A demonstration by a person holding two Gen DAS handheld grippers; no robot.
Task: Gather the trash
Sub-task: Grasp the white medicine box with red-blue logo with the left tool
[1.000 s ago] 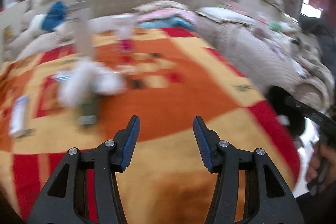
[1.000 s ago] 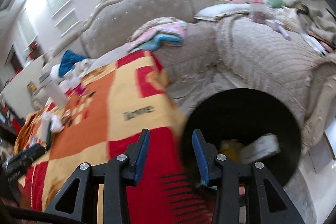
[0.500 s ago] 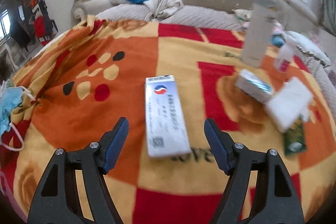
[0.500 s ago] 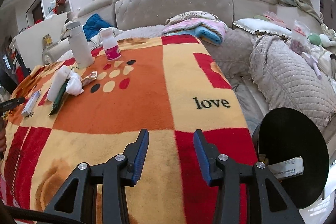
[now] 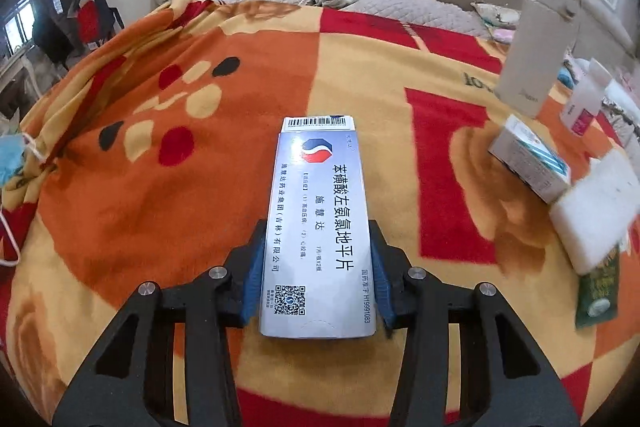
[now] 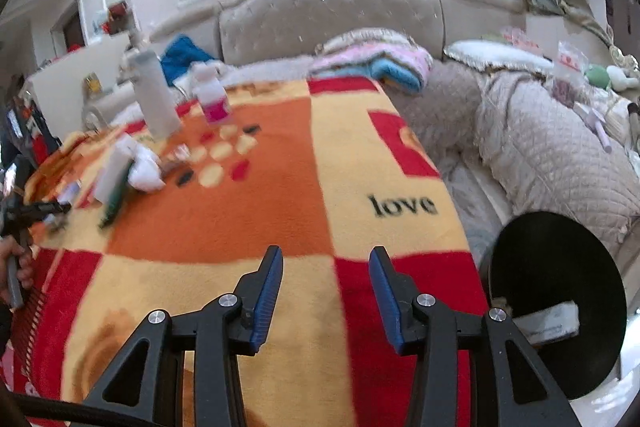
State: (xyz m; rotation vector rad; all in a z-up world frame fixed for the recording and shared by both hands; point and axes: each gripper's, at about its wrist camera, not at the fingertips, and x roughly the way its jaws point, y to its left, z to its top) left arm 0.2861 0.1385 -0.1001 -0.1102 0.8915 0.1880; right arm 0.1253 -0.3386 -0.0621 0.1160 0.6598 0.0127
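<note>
1. We are clamping our left gripper (image 5: 318, 263) on the near end of the flat medicine box (image 5: 318, 223); the jaws have just been closing, and both blue pads are pressing on its long edges while it is lying on the blanket (image 5: 200, 207).
2. Our right gripper (image 6: 326, 291) is hanging released over the blanket with nothing between its pads.
3. We are judging the grip risky: we are holding only the near end, so the far end could droop or twist out on lifting, and thin card could buckle under a harder squeeze.
4. The black bin (image 6: 560, 307) is waiting just past the blanket's right edge, one carton already inside.
5. Farther off, a small box (image 5: 528, 163), white foam block (image 5: 596, 215), green packet (image 5: 598, 291) and tall white carton (image 5: 536, 43) are lying in wait.
6. Beyond, a tufted sofa (image 6: 332, 15) is carrying piled clothes.
</note>
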